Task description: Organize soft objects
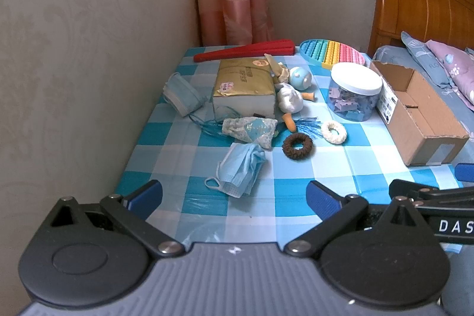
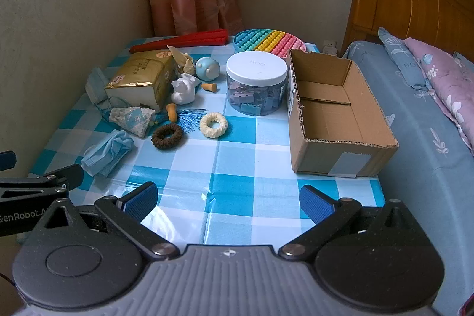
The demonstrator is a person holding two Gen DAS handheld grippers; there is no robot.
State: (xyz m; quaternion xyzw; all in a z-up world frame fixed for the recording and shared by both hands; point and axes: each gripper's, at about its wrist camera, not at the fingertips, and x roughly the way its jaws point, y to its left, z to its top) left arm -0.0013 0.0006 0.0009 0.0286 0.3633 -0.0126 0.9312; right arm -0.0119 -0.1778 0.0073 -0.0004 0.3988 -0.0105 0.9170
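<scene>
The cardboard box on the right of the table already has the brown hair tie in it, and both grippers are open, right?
Not quite: the cardboard box is empty in the right wrist view. The brown hair tie lies on the checked tablecloth, beside the cream hair tie. Both the left gripper and right gripper are open.

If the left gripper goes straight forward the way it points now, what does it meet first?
Most likely the crumpled blue face mask. The left gripper is open and tilted down toward the checkered tablecloth, and the mask lies just ahead between its fingers' line. Depth is unclear; it might touch bare cloth just before the mask.
</scene>
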